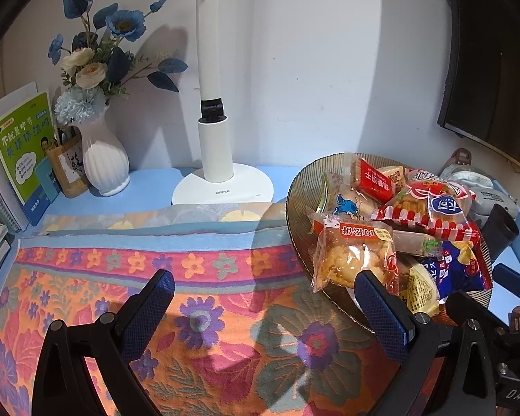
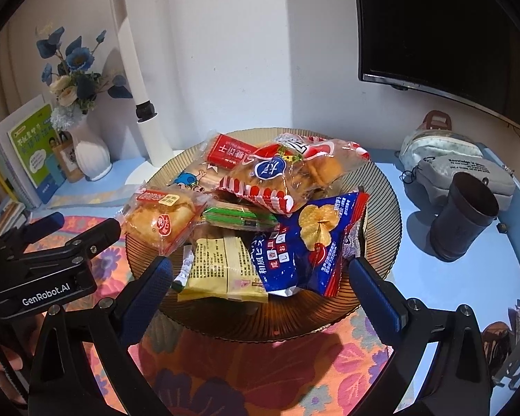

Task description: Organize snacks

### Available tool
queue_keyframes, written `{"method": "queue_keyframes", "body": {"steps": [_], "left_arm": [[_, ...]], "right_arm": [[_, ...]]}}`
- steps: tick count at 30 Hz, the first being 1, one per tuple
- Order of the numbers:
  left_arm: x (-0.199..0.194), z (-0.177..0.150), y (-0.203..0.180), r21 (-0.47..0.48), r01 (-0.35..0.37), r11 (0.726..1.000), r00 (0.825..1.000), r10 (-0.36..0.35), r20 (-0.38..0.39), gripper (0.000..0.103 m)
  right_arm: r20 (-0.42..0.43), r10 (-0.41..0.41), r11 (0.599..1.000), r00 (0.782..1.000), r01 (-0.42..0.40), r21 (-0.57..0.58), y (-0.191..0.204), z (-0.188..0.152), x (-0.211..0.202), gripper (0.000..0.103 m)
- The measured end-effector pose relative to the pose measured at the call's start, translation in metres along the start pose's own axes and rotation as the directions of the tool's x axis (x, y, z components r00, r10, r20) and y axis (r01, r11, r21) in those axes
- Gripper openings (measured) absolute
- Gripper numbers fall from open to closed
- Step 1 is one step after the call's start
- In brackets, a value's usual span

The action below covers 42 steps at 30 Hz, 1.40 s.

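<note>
The biggest risk is to the ribbed amber plate (image 2: pixel 381 187), which sits on the flowered cloth (image 1: pixel 204 312) on the blue table (image 2: pixel 468 294) with its near rim close to both tools: a push from either gripper could slide it on the loose cloth or tip the heap, and the dark cup (image 2: pixel 462 218) just to its right could be knocked if the right tool swings wide. Next, the pile itself is loose and overlapping, so pulling a lower packet may drag its neighbours over the rim; the clear bun packet (image 2: pixel 159 222) already hangs at the left edge. The wrappers look slick and puffy, so a pinch may slip or crush what is inside. The right gripper (image 2: pixel 260 274) stands wide, its fingers either side of the blue chip bag (image 2: pixel 312 242) and the yellow packet (image 2: pixel 222 263), holding nothing. The left gripper (image 1: pixel 265 294) is also spread wide and empty, hovering over the cloth with its right finger just before the bun packet. On top lie a red-striped cracker bag (image 2: pixel 280 176) and a small red packet (image 2: pixel 228 152)
</note>
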<state>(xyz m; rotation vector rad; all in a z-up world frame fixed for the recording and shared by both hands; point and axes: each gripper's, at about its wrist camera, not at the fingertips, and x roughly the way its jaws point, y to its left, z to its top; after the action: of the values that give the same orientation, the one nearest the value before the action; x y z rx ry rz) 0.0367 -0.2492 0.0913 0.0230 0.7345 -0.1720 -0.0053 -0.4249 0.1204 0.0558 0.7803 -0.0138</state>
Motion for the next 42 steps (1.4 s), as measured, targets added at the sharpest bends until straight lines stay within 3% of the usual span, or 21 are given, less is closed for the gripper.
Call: {"method": "queue_keyframes", "body": {"steps": [42], "left_arm": [[-0.0017, -0.0011, 0.0046, -0.017, -0.011, 1.000, 1.000, 0.011, 0.001, 0.103]], "right_arm": [[-0.042, -0.015, 1.000, 0.999, 0.016, 0.019, 0.0046, -0.0027, 0.0051, 0.102]]}}
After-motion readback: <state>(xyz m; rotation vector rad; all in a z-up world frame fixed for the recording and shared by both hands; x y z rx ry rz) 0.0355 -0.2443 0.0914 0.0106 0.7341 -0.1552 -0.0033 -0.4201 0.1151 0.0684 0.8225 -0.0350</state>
